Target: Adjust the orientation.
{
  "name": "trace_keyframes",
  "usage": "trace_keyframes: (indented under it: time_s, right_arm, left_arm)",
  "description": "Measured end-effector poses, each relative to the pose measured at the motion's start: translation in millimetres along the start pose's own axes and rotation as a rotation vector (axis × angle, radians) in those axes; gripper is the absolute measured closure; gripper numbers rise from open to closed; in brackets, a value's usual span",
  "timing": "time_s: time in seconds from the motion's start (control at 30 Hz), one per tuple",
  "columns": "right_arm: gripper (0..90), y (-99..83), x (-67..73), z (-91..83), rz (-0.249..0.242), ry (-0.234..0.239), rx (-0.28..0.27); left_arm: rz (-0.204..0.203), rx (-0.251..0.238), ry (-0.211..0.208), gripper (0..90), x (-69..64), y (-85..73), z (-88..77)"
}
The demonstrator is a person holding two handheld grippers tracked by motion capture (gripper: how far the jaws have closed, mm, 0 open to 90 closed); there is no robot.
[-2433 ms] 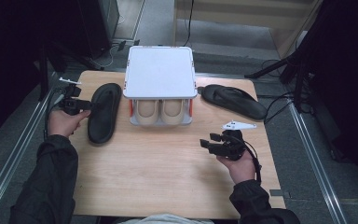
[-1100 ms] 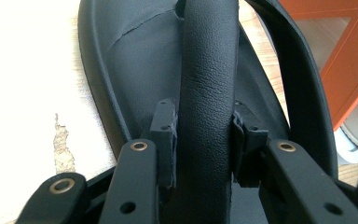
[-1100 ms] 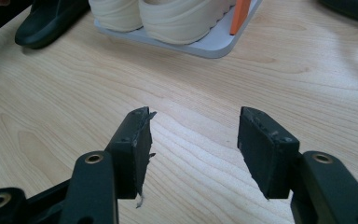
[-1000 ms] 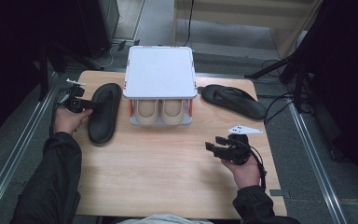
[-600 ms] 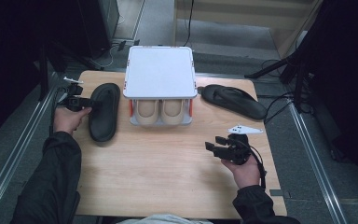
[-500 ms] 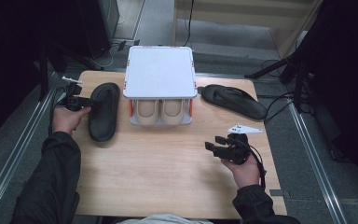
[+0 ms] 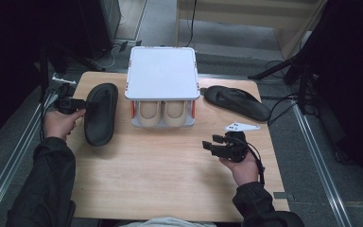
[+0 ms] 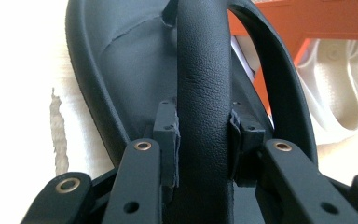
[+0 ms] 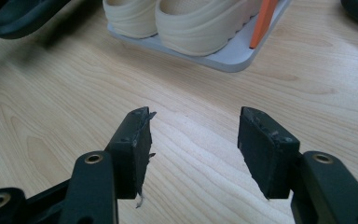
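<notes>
While the left gripper [image 8: 204, 140] is clamping its pads on the strap [image 8: 205, 84] of the left sandal [image 7: 100, 113], that sandal is sitting just left of the rack [image 7: 162, 73], its toe end tipping up off the table [image 7: 151, 179]. Over on the other side, the right gripper [image 9: 193, 149] is hovering with jaws apart, gripping nothing, near the rack's front right corner. Cream shoes [image 7: 163, 112] are resting under the rack's white top. Another sandal [image 7: 236, 101] is lying right of the rack.
</notes>
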State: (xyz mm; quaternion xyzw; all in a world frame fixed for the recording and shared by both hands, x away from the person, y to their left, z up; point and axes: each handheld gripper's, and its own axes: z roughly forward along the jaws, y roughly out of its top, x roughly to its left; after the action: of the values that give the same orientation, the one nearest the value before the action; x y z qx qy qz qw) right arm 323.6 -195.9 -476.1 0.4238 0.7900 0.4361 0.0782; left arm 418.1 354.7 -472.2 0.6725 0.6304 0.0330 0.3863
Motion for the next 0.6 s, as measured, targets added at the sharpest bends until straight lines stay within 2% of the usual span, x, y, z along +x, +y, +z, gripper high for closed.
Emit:
trace_keyframes:
  time_s: [0.17, 0.37, 0.43, 0.6]
  right_arm:
    - [44.7, 6.6, -0.9, 4.0, -0.006, 0.011, -0.005]
    - [44.7, 12.8, -2.6, 7.6, -0.009, 0.022, -0.015]
    - [44.7, 14.9, -3.0, 9.1, -0.008, 0.024, -0.015]
    - [44.8, 19.1, -4.8, 11.4, -0.006, 0.029, -0.022]
  left_arm:
    - [0.007, -0.011, -0.009, 69.1, -7.0, -8.8, -15.3]
    - [0.007, -0.018, 0.001, 69.1, -15.1, -27.1, -31.7]
    - [0.006, -0.009, -0.019, 69.0, -21.7, -34.6, -38.9]
    - [0.018, -0.018, -0.028, 69.1, -33.2, -43.7, -48.3]
